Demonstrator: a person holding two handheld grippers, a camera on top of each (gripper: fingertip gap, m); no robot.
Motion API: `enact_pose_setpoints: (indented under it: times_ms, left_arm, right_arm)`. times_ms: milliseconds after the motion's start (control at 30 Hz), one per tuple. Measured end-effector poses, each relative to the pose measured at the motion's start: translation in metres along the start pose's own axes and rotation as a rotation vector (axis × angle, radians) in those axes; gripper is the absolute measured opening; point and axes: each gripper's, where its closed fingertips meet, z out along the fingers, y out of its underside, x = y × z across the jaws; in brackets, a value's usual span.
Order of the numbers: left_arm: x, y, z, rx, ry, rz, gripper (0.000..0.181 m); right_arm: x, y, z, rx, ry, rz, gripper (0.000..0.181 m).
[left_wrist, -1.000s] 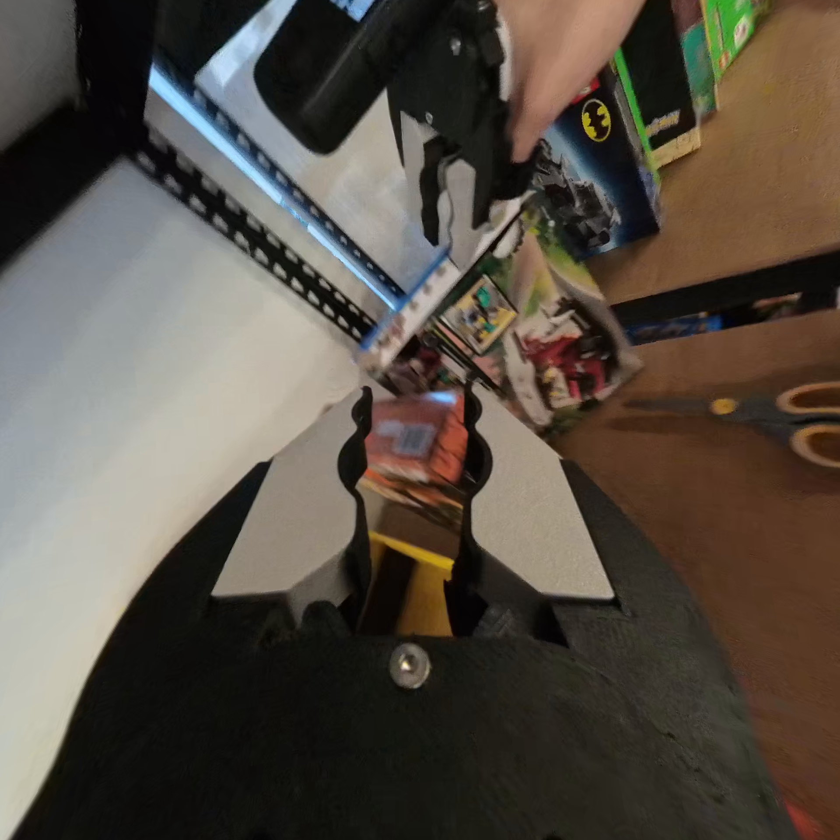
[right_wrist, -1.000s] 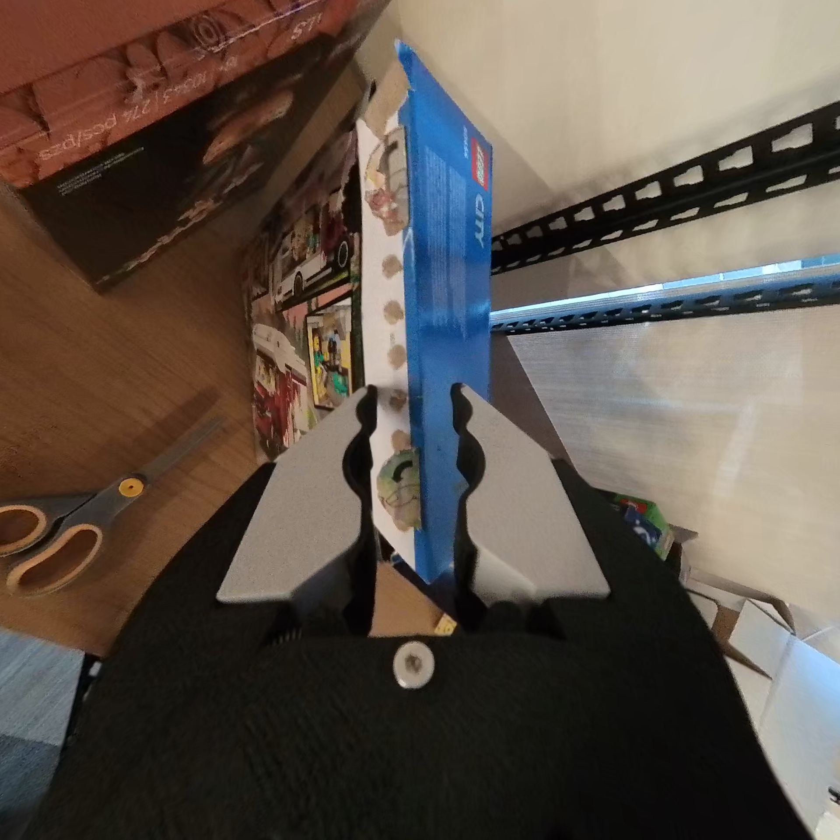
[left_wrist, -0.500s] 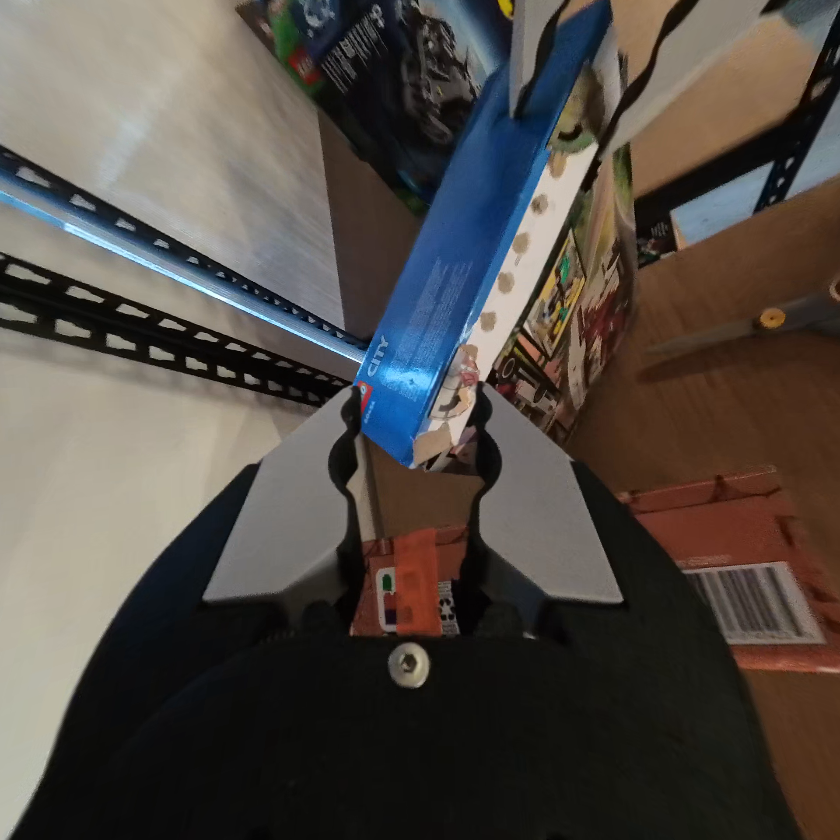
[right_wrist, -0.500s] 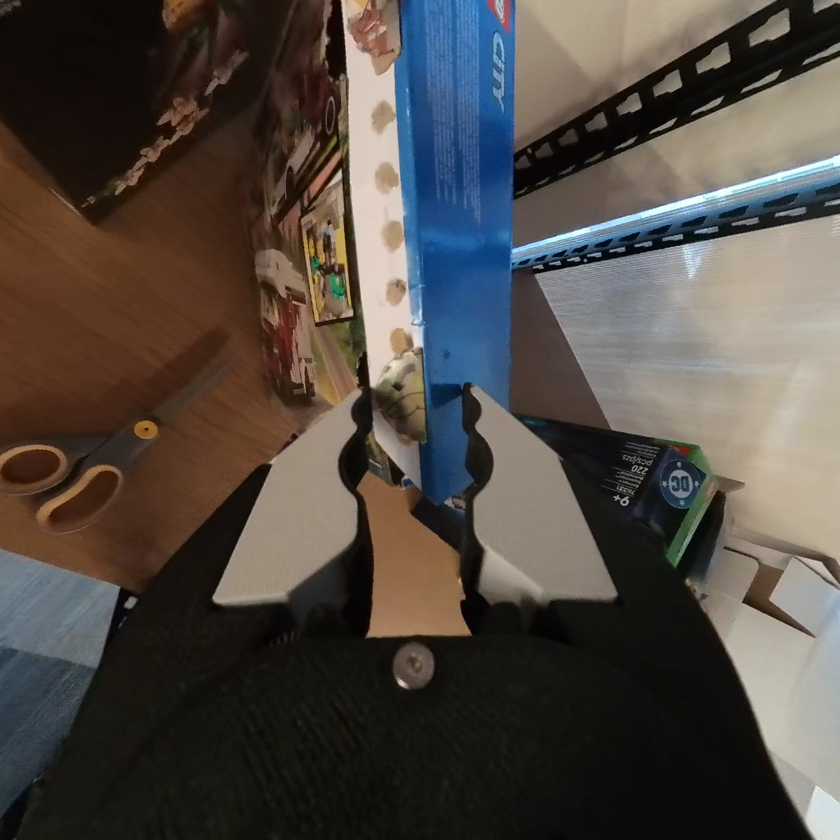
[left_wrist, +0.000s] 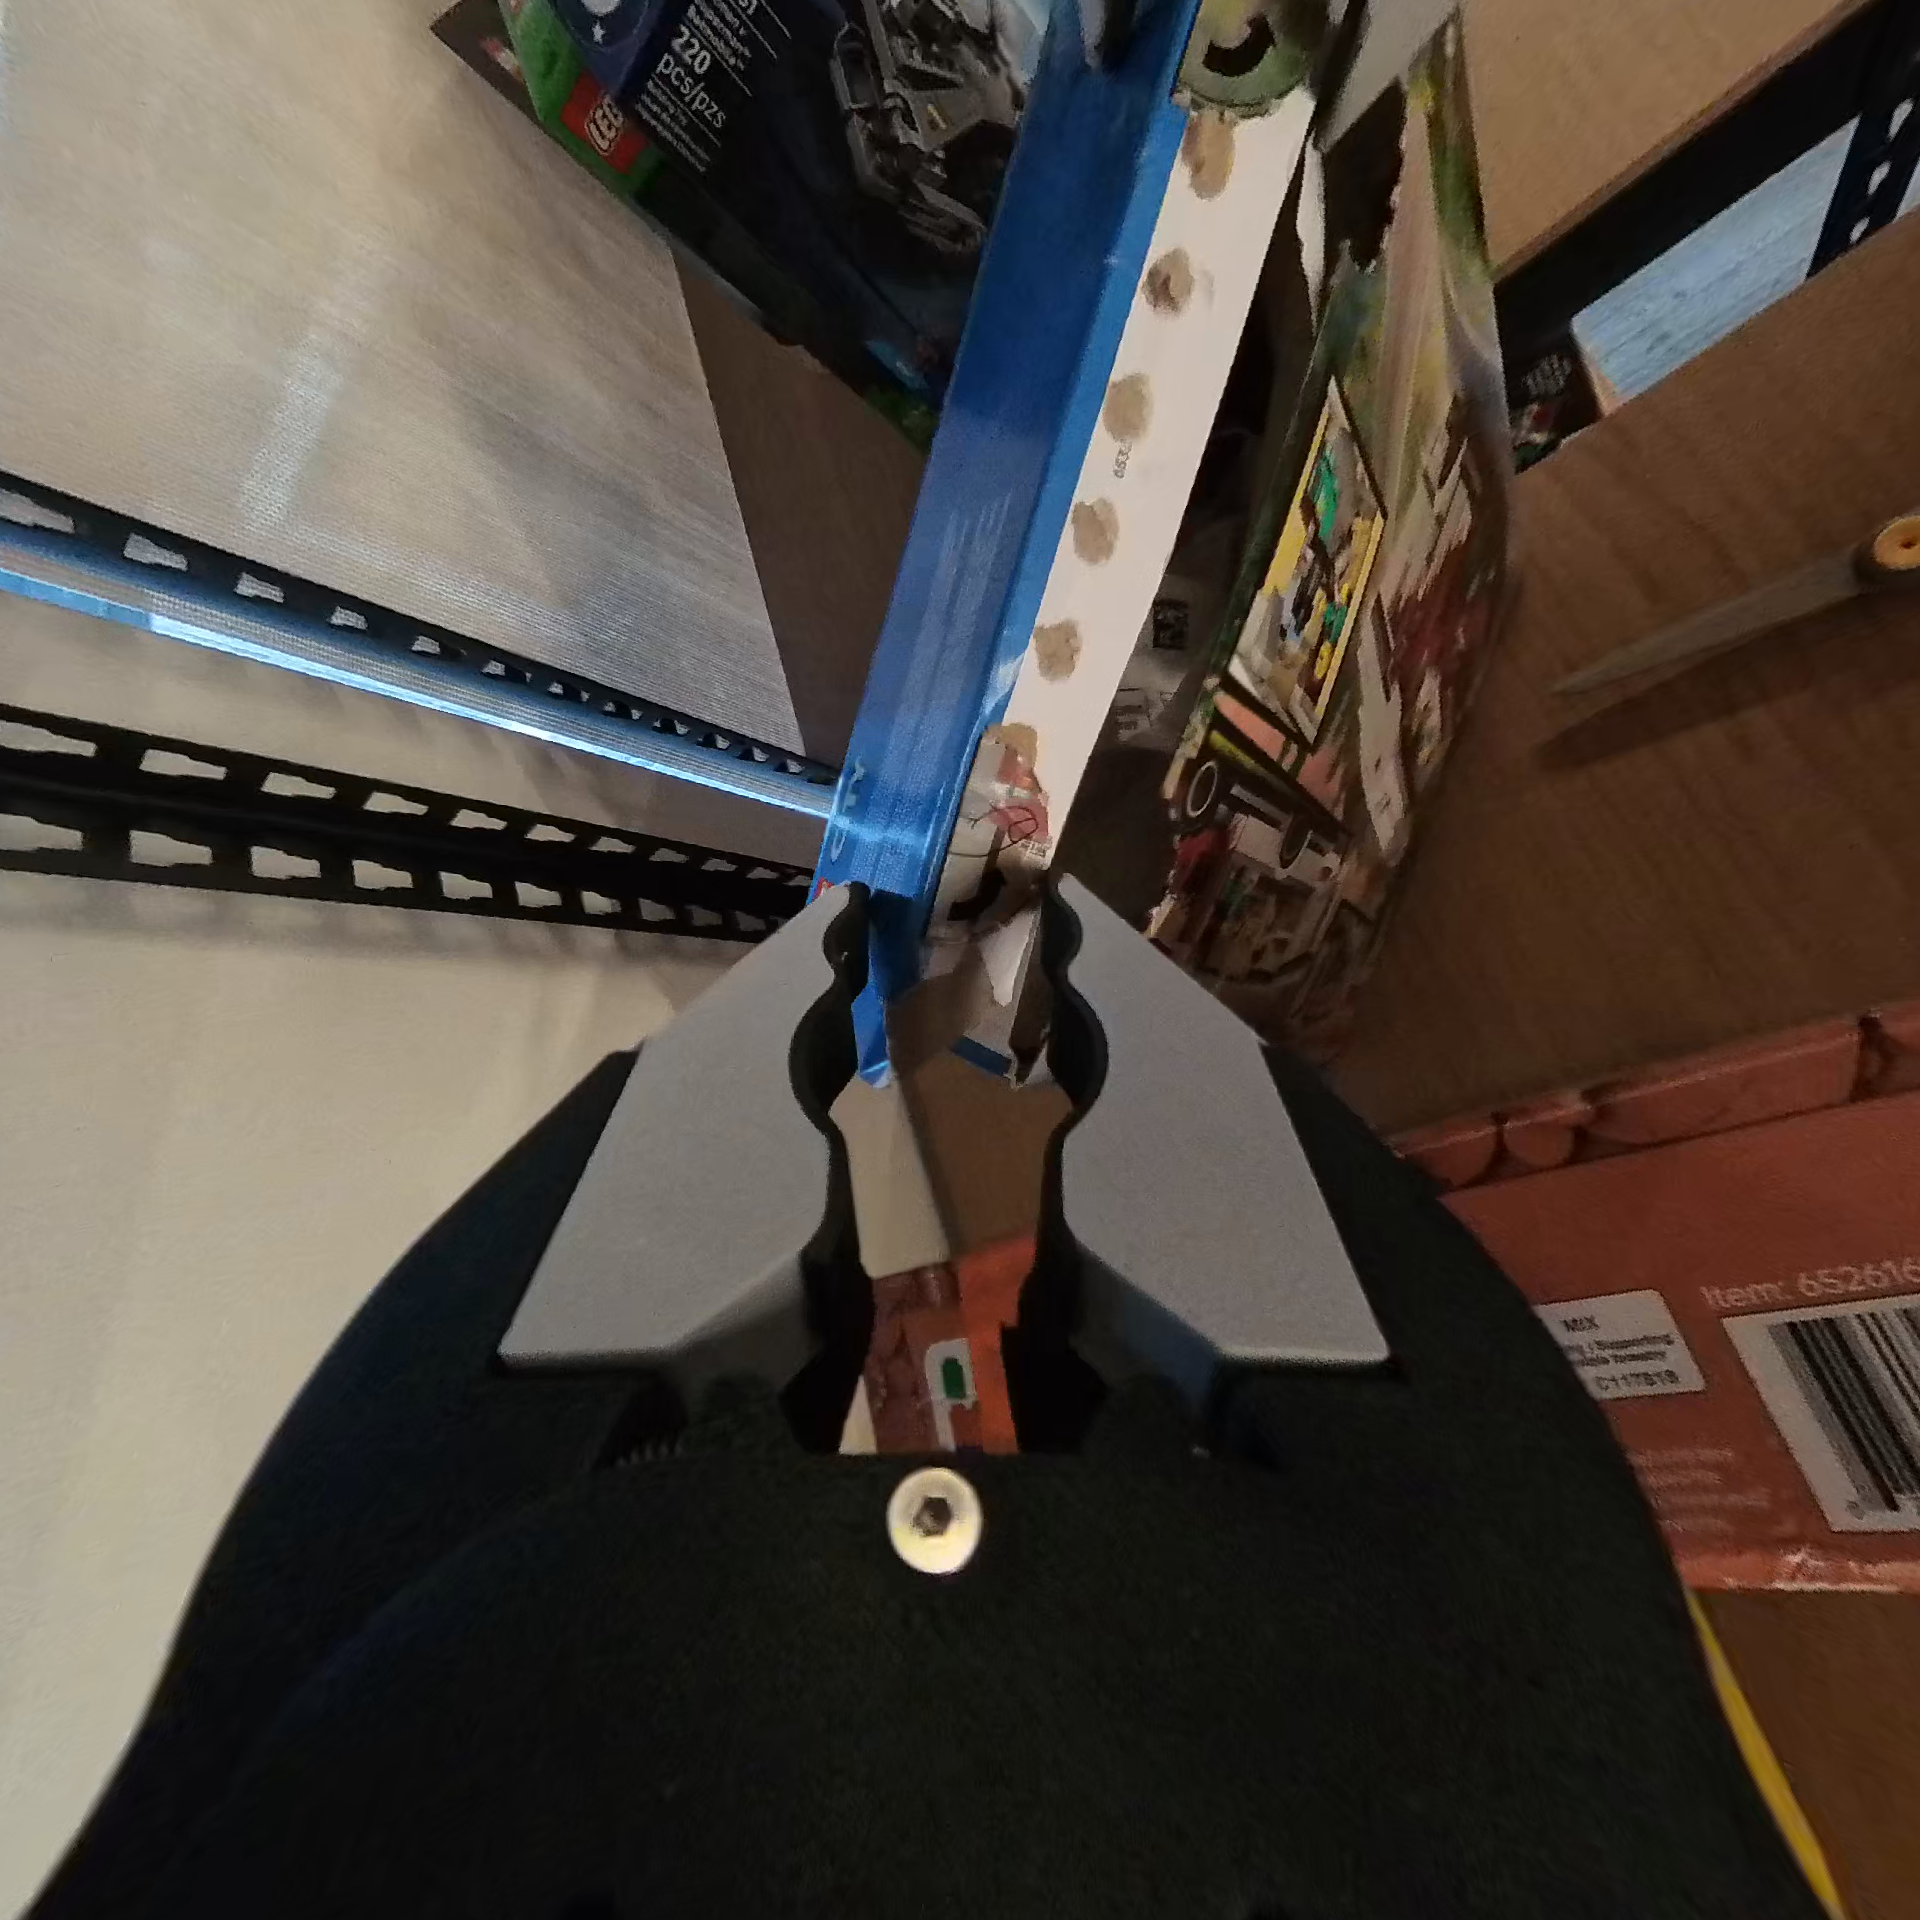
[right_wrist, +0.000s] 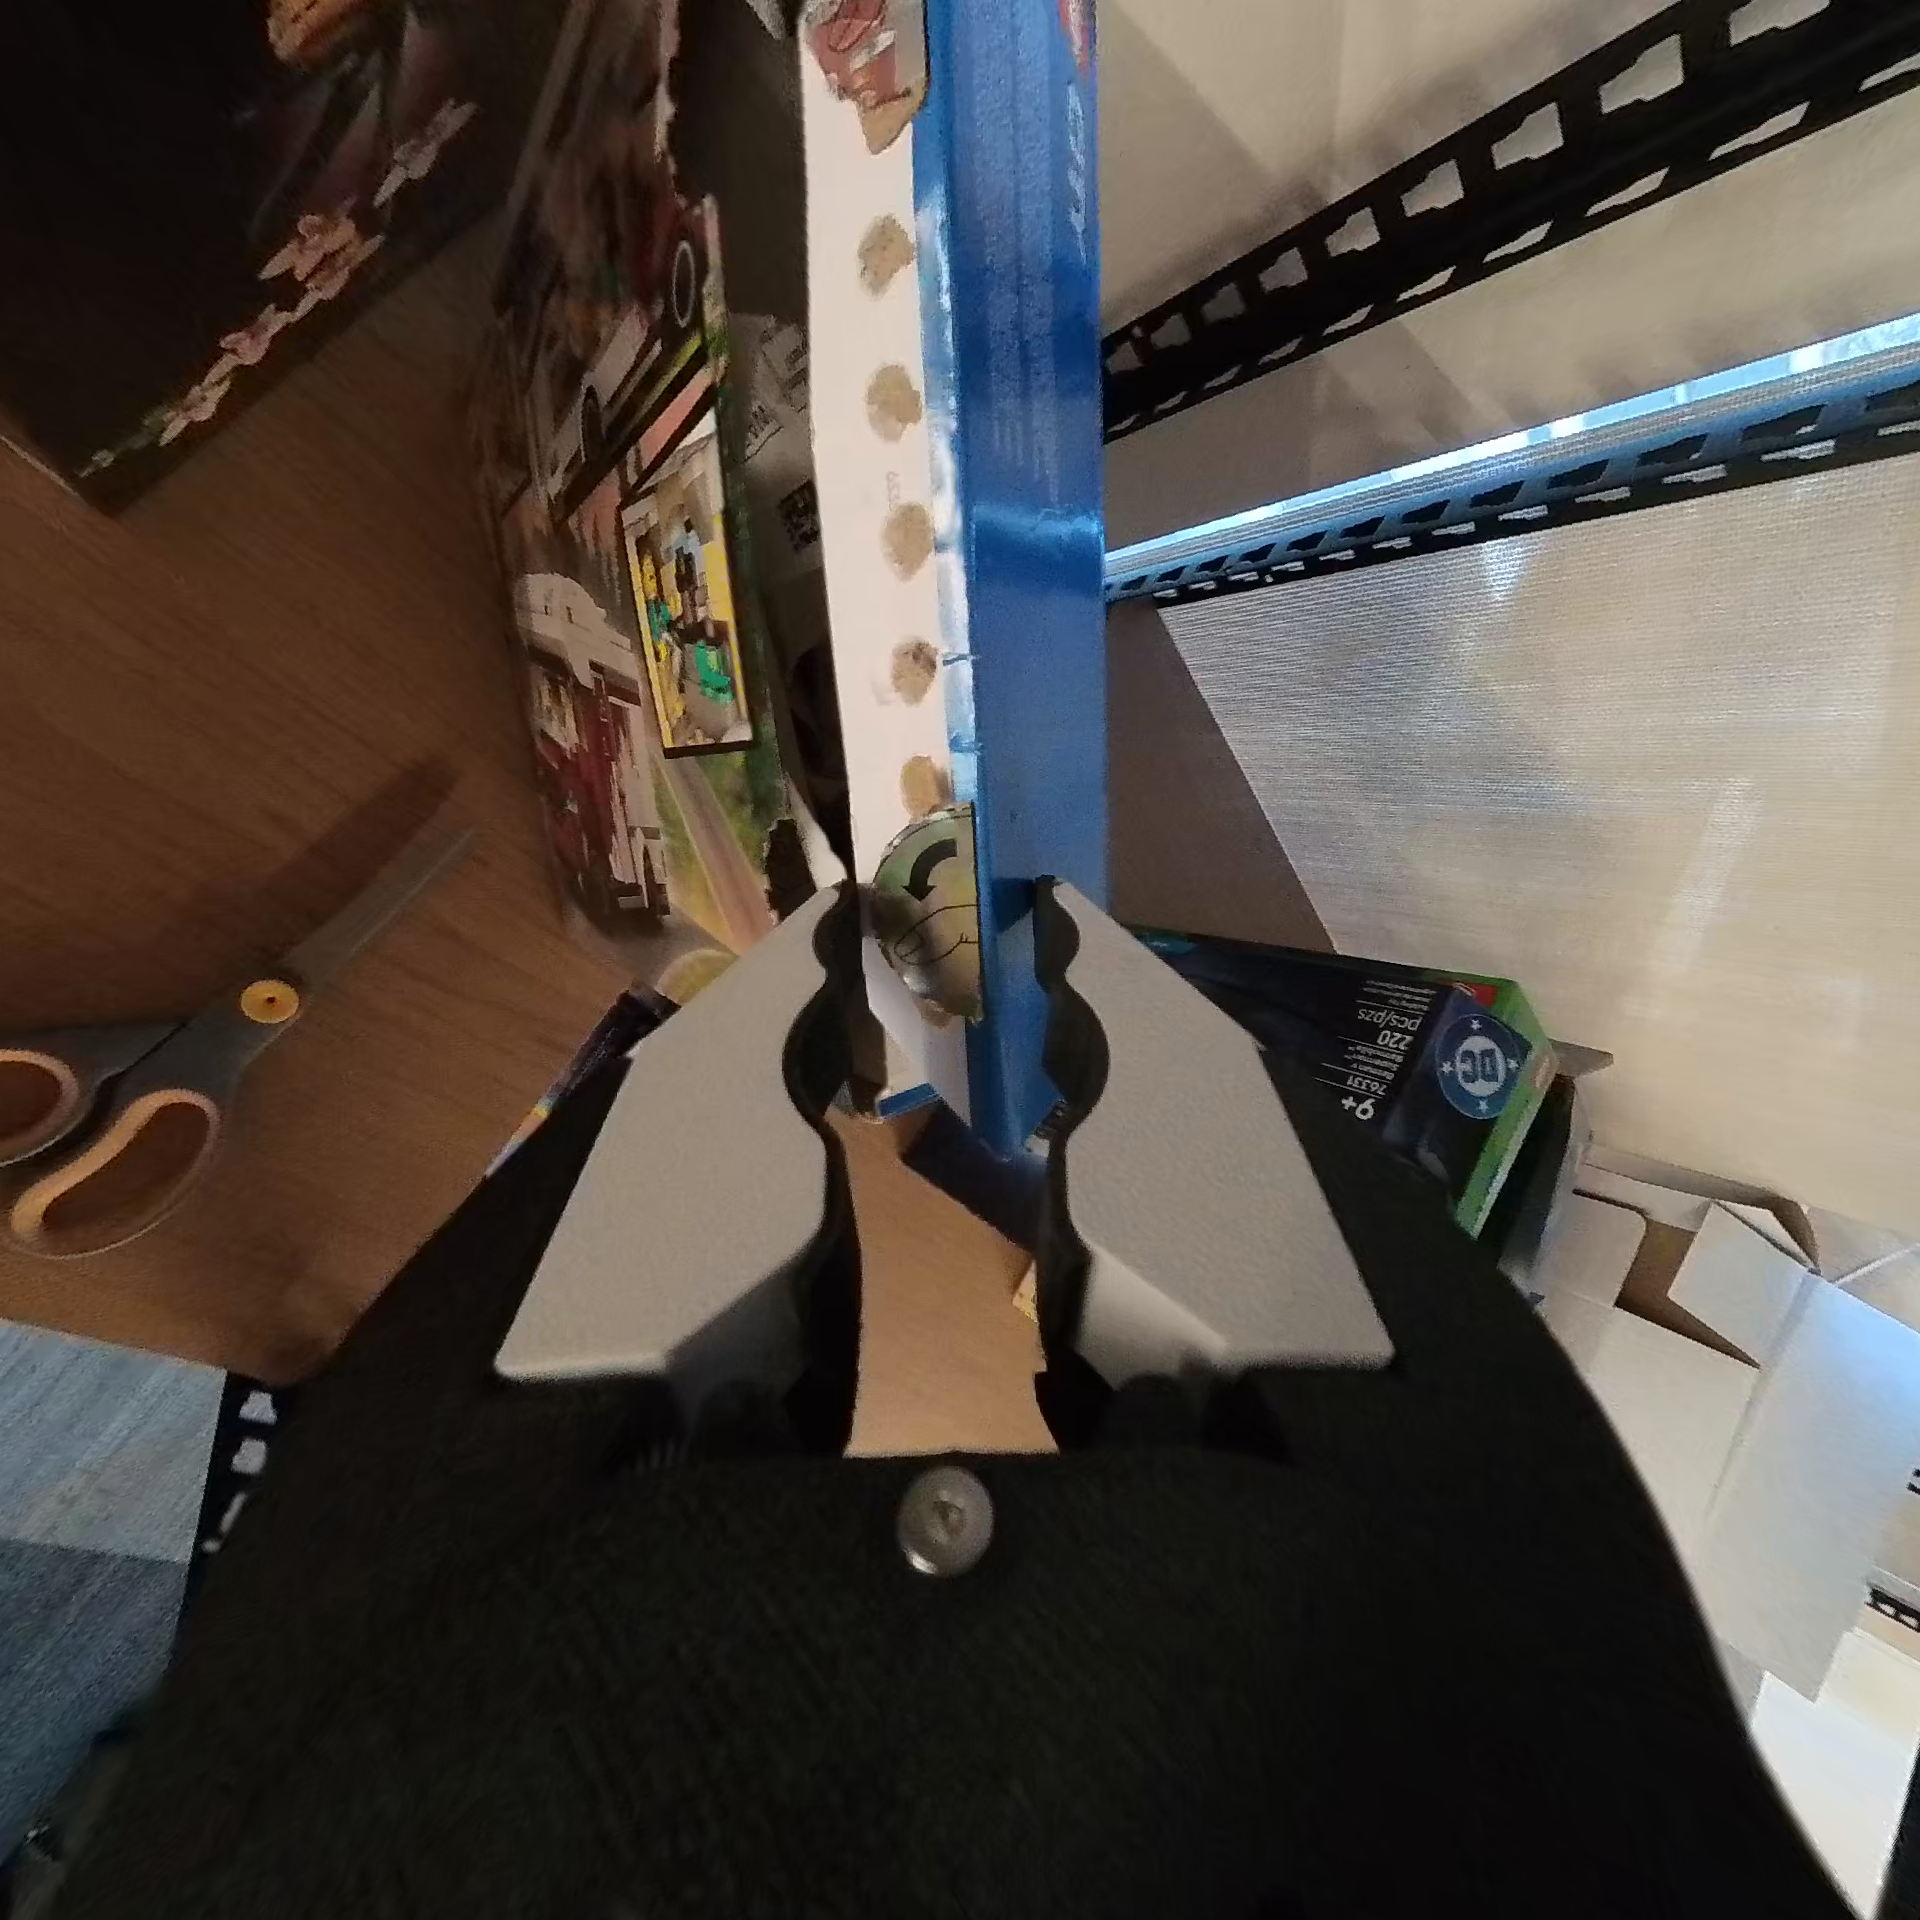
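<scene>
A long flat blue toy box (left_wrist: 1023, 468) with a white flap dotted with glue marks is held in the air between my two grippers. My left gripper (left_wrist: 948, 902) is shut on one end, the blue side against one finger and the torn flap against the other. My right gripper (right_wrist: 943, 891) is shut on the opposite end of the box (right_wrist: 1029, 520), with the white flap (right_wrist: 842, 416) at one finger and the blue side at the other. The right gripper's fingers (left_wrist: 1351, 114) show blurred at the far end in the left wrist view.
A picture-covered toy box (right_wrist: 644, 675) lies on the wooden shelf (right_wrist: 208, 675) below. Scissors (right_wrist: 135, 1101) lie nearby. A red-brown box (left_wrist: 1558, 1299) and a dark green-edged box (right_wrist: 1455, 1060) sit close. Black perforated rack rails (right_wrist: 1455, 208) run behind. White cartons (right_wrist: 1714, 1351) stand further off. The tips of one gripper are about 15 cm away from the tips of the other.
My left gripper swung from the red-brown box to the blue box's free end and closed on it. My right gripper slid back to the very end of the box.
</scene>
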Motion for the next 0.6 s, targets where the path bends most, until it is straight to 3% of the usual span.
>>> enact_pose_setpoints:
  times_ms: [133,367,600]
  left_arm:
    - [0.004,0.003,0.003,-0.026,0.029,0.019,0.033]
    - [0.005,-0.002,0.001,0.053,0.083,-0.025,0.026]
    - [0.008,0.001,0.007,0.031,0.029,0.069,0.023]
  right_arm:
    - [-0.003,0.002,0.006,0.004,0.023,-0.005,0.033]
    - [-0.002,0.003,0.006,0.004,0.057,-0.007,0.033]
    - [-0.006,0.005,0.012,-0.056,0.114,-0.053,0.034]
